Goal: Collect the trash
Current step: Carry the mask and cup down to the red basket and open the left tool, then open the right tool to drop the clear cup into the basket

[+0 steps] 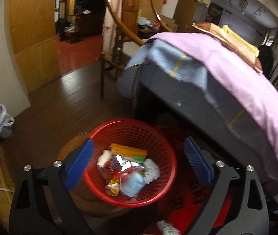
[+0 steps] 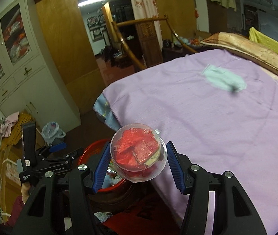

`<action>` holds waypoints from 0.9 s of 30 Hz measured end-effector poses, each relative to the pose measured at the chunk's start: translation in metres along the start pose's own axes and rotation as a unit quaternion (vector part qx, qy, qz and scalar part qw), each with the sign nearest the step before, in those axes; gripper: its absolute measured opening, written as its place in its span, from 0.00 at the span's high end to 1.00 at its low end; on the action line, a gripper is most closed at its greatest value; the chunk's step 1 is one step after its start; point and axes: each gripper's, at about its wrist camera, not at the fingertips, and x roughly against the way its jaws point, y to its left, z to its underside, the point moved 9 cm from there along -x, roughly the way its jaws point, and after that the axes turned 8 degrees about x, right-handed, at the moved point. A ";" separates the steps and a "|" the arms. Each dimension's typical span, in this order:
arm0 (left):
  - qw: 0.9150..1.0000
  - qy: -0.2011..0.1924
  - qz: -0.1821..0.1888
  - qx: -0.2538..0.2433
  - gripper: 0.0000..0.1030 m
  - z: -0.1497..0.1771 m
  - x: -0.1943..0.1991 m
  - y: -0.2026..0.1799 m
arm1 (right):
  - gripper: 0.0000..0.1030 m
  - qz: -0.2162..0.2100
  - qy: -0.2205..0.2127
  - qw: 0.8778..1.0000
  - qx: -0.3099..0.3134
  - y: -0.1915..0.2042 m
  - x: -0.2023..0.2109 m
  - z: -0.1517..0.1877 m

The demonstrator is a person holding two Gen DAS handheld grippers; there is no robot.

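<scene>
We see the left claw (image 1: 139, 162) spread wide over the red basket (image 1: 170, 186), with nothing between its pads. Wrappers (image 1: 123, 164) lie in that basket. The right claw (image 2: 138, 164) seems to pinch a clear round tub (image 2: 139, 154) of red scraps, with the purple-sheeted bed (image 2: 207, 117) at two o'clock.

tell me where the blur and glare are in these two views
Left wrist view: the red basket and the trash in it are motion-smeared, foil wrapper glinting, floor catching a pale sheen. Right wrist view: clear cup fairly sharp, ceiling light blown out, purple bedspread softly blurred.
</scene>
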 end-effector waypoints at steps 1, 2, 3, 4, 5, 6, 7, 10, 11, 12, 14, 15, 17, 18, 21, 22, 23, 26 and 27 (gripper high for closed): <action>1.000 -0.002 -0.014 0.000 0.11 0.001 0.000 0.008 | 0.45 -0.002 0.004 1.000 0.002 0.001 -0.005 0.000; 1.000 -0.003 -0.028 0.001 0.09 0.003 0.000 0.016 | 0.45 -0.005 0.008 1.000 0.005 0.004 -0.011 0.000; 0.999 -0.003 -0.038 0.003 0.07 0.003 0.000 0.021 | 0.45 -0.008 0.015 1.000 0.009 0.010 -0.016 0.000; 0.998 -0.003 -0.056 0.005 0.07 0.006 0.000 0.033 | 0.45 -0.010 0.019 1.000 0.013 0.014 -0.021 0.000; 0.997 -0.002 -0.071 0.006 0.07 0.008 0.000 0.042 | 0.45 -0.013 0.024 0.999 0.017 0.018 -0.025 0.000; 0.996 0.000 -0.087 0.007 0.07 0.011 0.000 0.050 | 0.45 -0.016 0.029 0.999 0.022 0.023 -0.031 0.000; 0.995 0.002 -0.099 0.007 0.07 0.013 0.000 0.057 | 0.45 -0.020 0.035 0.999 0.027 0.029 -0.036 0.001; 0.991 0.007 -0.131 0.006 0.07 0.020 -0.001 0.075 | 0.45 -0.032 0.054 0.997 0.043 0.049 -0.054 0.003; 0.990 0.009 -0.140 0.002 0.07 0.023 -0.001 0.080 | 0.45 -0.036 0.058 0.997 0.047 0.054 -0.059 0.003; 0.989 0.010 -0.150 -0.004 0.07 0.026 -0.002 0.084 | 0.45 -0.040 0.063 0.996 0.051 0.060 -0.065 0.004; 0.986 0.006 -0.168 -0.017 0.07 0.028 -0.002 0.089 | 0.45 -0.047 0.076 0.994 0.063 0.072 -0.079 0.006; 0.983 0.002 -0.181 -0.027 0.07 0.029 -0.001 0.091 | 0.45 -0.049 0.082 0.993 0.069 0.078 -0.085 0.006; 0.979 -0.003 -0.198 -0.040 0.07 0.029 -0.003 0.094 | 0.45 -0.055 0.092 0.991 0.076 0.088 -0.097 0.006; 0.978 -0.006 -0.205 -0.047 0.07 0.028 -0.003 0.094 | 0.45 -0.058 0.095 0.991 0.078 0.092 -0.101 0.006; 0.975 -0.013 -0.214 -0.055 0.07 0.030 -0.001 0.098 | 0.45 -0.060 0.106 0.989 0.088 0.104 -0.114 0.006; 0.975 -0.015 -0.215 -0.055 0.07 0.029 0.000 0.098 | 0.45 -0.061 0.111 0.988 0.091 0.108 -0.119 0.007; 0.975 -0.015 -0.216 -0.055 0.07 0.029 0.000 0.100 | 0.45 -0.062 0.113 0.987 0.093 0.110 -0.122 0.007; 0.975 -0.016 -0.217 -0.050 0.07 0.030 0.000 0.106 | 0.45 -0.061 0.119 0.986 0.099 0.116 -0.129 0.007; 0.975 -0.015 -0.217 -0.048 0.07 0.030 -0.001 0.108 | 0.45 -0.059 0.120 0.986 0.102 0.118 -0.131 0.007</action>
